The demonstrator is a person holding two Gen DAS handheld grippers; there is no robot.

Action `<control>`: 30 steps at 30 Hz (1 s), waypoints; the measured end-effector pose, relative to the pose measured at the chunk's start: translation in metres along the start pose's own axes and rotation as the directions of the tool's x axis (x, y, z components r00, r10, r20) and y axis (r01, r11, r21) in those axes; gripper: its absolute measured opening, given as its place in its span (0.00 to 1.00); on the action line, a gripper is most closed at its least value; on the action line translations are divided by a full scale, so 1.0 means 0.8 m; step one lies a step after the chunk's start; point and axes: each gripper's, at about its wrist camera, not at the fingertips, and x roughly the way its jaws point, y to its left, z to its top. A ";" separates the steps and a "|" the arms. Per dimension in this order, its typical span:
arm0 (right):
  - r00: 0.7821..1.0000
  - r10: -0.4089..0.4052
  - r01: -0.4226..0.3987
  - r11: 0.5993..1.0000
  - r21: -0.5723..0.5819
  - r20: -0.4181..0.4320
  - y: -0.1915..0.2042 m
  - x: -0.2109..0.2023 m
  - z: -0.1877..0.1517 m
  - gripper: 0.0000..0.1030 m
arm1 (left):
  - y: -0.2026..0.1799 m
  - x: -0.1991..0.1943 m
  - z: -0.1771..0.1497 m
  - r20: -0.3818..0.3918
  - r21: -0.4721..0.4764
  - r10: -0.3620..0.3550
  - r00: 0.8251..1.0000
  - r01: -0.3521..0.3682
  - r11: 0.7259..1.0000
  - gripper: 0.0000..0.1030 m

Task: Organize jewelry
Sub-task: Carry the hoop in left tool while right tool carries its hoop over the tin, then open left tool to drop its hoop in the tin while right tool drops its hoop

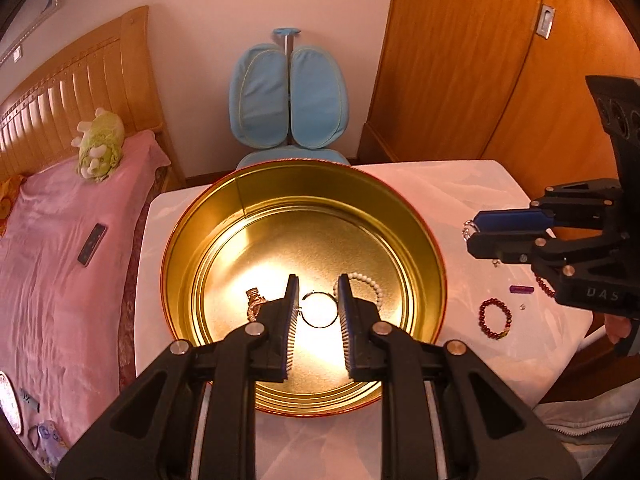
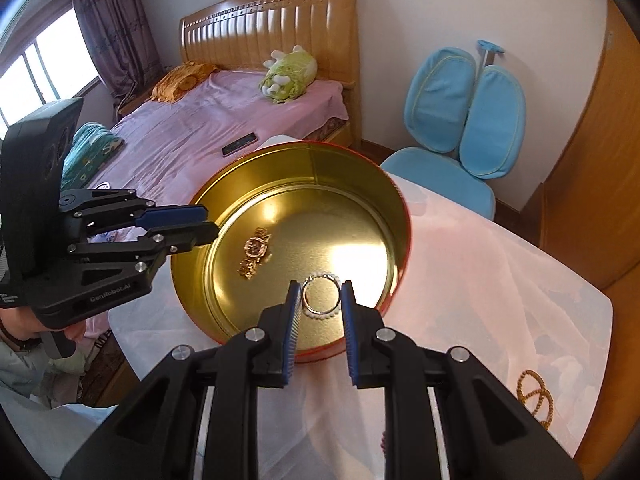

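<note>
Gold tin (image 2: 224, 184) holds watch (image 2: 256, 251), ring (image 2: 321, 295), pearl bracelet (image 1: 370, 285) — left gripper (image 1: 318, 300) and right gripper (image 2: 320, 300) part-open, empty.

Glossy gold metal tin (image 1: 240, 200); matt white tablecloth (image 1: 460, 196); shiny metal ring (image 2: 320, 296); smooth pearly bracelet (image 1: 370, 284).

Black hand-held gripper (image 2: 319, 300), blue ribbed pads (image 2: 291, 332), silver screws, "GenRobot.AI" lettering
</note>
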 end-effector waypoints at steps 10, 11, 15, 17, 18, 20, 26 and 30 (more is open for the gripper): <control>0.951 0.054 -0.090 0.990 -0.108 -0.306 0.013 0.104 0.054 0.21 | 0.048 0.051 0.021 -0.244 0.039 -0.122 0.962 0.135 0.990 0.19; 0.943 0.050 -0.089 0.991 -0.104 -0.329 0.011 0.113 0.056 0.21 | 0.051 0.057 0.021 -0.267 0.040 -0.129 0.955 0.144 0.989 0.19; 0.911 0.049 -0.090 0.992 -0.083 -0.410 0.004 0.139 0.062 0.21 | 0.055 0.077 0.020 -0.332 0.074 -0.103 0.938 0.135 0.988 0.19; 0.902 0.050 -0.095 0.992 -0.084 -0.429 0.004 0.144 0.067 0.21 | 0.057 0.078 0.020 -0.344 0.087 -0.100 0.934 0.138 0.987 0.19; 0.901 0.052 -0.100 0.991 -0.089 -0.431 0.005 0.144 0.069 0.21 | 0.058 0.077 0.020 -0.344 0.094 -0.094 0.934 0.134 0.986 0.19; 0.900 0.059 -0.114 0.988 -0.103 -0.432 0.007 0.142 0.069 0.21 | 0.058 0.076 0.020 -0.344 0.107 -0.082 0.935 0.126 0.986 0.19; 0.888 0.050 -0.128 0.982 -0.141 -0.458 0.017 0.150 0.064 0.21 | 0.059 0.089 0.017 -0.370 0.111 -0.081 0.926 0.131 0.985 0.19; 0.884 0.043 -0.127 0.981 -0.149 -0.466 0.020 0.158 0.063 0.21 | 0.060 0.096 0.016 -0.382 0.111 -0.074 0.921 0.125 0.986 0.19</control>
